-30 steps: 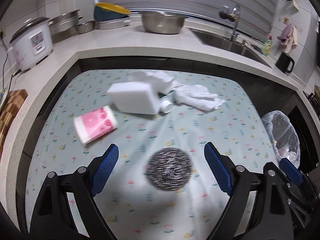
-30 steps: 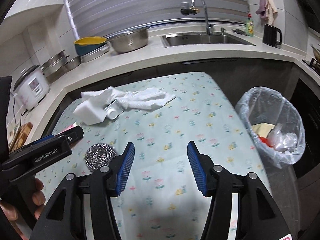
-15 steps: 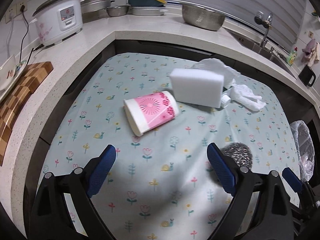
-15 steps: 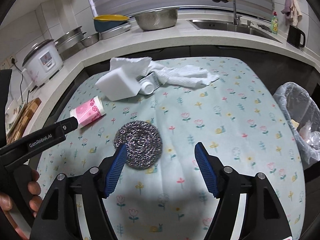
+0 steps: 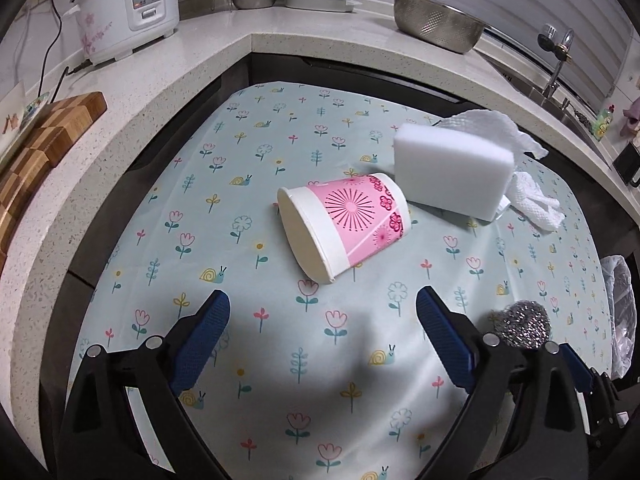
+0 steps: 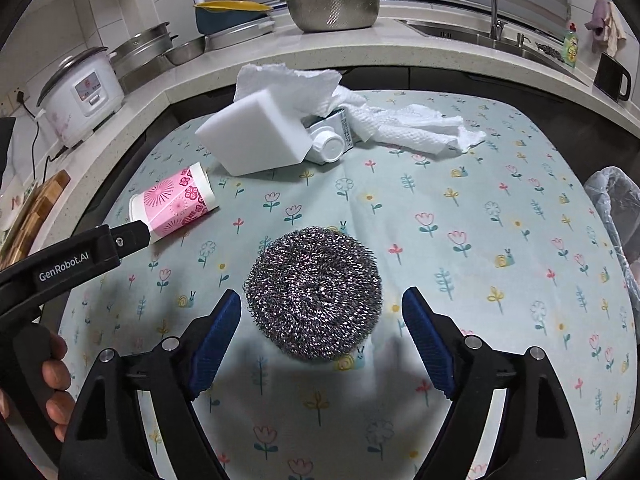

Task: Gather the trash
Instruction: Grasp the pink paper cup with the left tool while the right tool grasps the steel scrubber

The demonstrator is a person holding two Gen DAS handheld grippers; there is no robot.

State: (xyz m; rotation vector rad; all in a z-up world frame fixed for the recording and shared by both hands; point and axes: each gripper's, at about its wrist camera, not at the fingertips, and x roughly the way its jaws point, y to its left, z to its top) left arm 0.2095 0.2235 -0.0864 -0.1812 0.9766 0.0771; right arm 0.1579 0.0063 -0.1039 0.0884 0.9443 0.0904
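Pink paper cup [image 5: 347,227] on its side, empty, just ahead of the left gripper [image 5: 322,330] fingers (spread wide, nothing between), steel scourer [image 6: 313,294] between the right gripper [image 6: 321,330] fingers, jaws just opening, pads clear of it

Black-framed left tool [image 5: 322,326] and right tool [image 6: 321,322], blue ribbed pads, silver screws, white "GenRobot.AI" lettering.

Bare tablecloth [image 5: 248,128] lies open between the left gripper [image 5: 322,320] and the tipped pink paper cup [image 5: 344,228], with nothing between its wide-apart jaws. Behind the cup, a white sponge block [image 5: 452,168] and crumpled paper towel [image 5: 532,200] crowd the far side. The steel wool scrubber [image 6: 314,294] sits between the right gripper's [image 6: 322,320] jaws, which have just been opening, untouched. To its right the cloth runs clear to the lined trash bin [image 6: 618,208].
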